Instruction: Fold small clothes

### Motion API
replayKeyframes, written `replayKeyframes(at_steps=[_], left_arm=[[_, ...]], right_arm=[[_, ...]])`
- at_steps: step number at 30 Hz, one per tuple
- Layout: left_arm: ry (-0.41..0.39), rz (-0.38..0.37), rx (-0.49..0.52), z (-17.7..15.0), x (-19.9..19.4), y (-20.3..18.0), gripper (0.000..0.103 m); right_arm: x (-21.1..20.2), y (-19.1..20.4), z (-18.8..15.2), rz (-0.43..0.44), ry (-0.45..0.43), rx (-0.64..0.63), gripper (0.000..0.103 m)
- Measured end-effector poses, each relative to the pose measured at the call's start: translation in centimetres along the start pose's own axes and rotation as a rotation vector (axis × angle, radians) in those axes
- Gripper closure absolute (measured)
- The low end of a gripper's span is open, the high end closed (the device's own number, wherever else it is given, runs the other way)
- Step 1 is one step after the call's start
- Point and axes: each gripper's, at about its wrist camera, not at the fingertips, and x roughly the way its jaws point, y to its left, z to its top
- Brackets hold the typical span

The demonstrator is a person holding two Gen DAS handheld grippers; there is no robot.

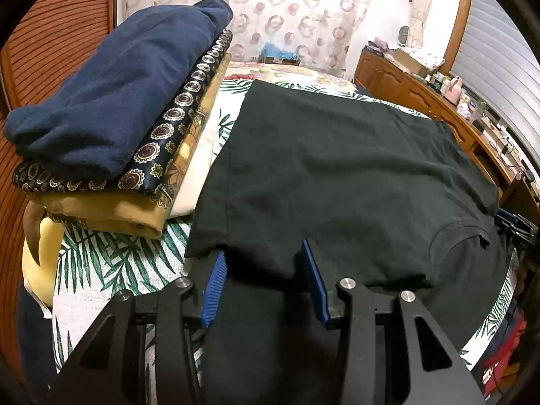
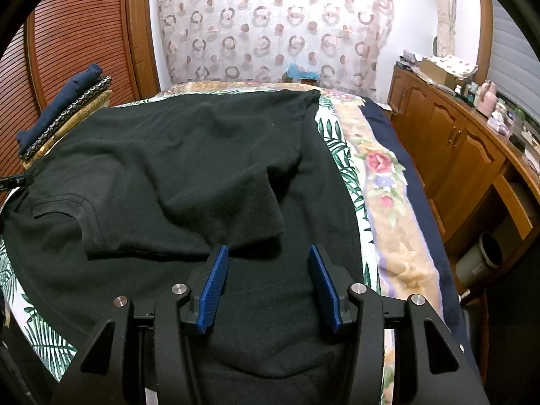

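Observation:
A black T-shirt [image 1: 337, 168] lies spread on the bed, its collar [image 1: 465, 233] toward the right in the left wrist view. One sleeve [image 2: 216, 195] is folded inward over the body. My left gripper [image 1: 263, 249] sits at the shirt's near edge, jaws apart, with the flat hem between the blue pads and a cloth corner draped over the left fingertip [image 1: 216, 263]. My right gripper [image 2: 268, 249] hovers over the black cloth just below the folded sleeve, jaws apart with nothing pinched. Each gripper shows at the edge of the other's view: right gripper [image 1: 513, 226], left gripper [image 2: 13, 180].
A stack of folded clothes [image 1: 118, 101], navy on top, lies at the bed's left side [image 2: 67, 114]. The leaf-print bed cover [image 1: 111, 260] shows around the shirt. A wooden cabinet [image 2: 455, 148] with clutter and a bin [image 2: 482, 256] stand on the right, a louvered door [image 2: 84, 33] on the left.

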Motion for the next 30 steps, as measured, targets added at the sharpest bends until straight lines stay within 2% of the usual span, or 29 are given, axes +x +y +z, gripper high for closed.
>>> replayKeyframes(at_steps=[4,8,10,11,12,15,20,22,24,25,26,30], left_arm=[[-0.005,0.013,0.013,-0.1,0.0,-0.2,0.057],[0.000,0.015,0.011,0.1,0.0,-0.2,0.057],[0.006,0.013,0.006,0.2,0.0,-0.2,0.057],[0.007,0.011,0.002,0.3,0.0,-0.1,0.062],[0.007,0.025,0.002,0.2,-0.1,-0.2,0.075],[0.011,0.019,0.013,0.4,-0.1,-0.2,0.084],[-0.012,0.022,0.025,0.4,-0.6,-0.3,0.090],[-0.028,0.016,0.026,0.6,-0.9,-0.4,0.090],[-0.033,0.013,0.028,0.9,-0.9,-0.5,0.090],[-0.034,0.010,0.032,1.0,-0.9,-0.6,0.090],[-0.037,0.008,0.038,1.0,-1.0,-0.8,0.097],[-0.079,0.009,0.086,1.2,-1.9,-1.9,0.098]], right_arm=[[0.1,0.3,0.3,0.004,0.022,-0.011,0.043],[-0.5,-0.2,1.1,0.088,0.010,0.049,0.043],[-0.5,-0.4,1.8,0.100,0.010,0.075,0.043],[-0.3,-0.5,2.1,0.109,0.016,0.085,0.043],[0.1,-0.5,2.4,0.120,0.027,0.092,0.043],[1.3,-0.3,3.1,0.089,0.055,0.085,0.043],[2.6,0.4,3.7,0.064,0.076,0.072,0.061],[2.7,0.8,3.8,0.061,0.074,0.060,0.081],[2.5,1.2,3.8,0.064,0.070,0.041,0.094],[2.5,1.4,3.9,0.071,0.071,0.029,0.095],[2.3,1.5,3.8,0.073,0.065,0.020,0.096],[1.2,1.4,4.0,0.083,0.015,0.017,0.097]])
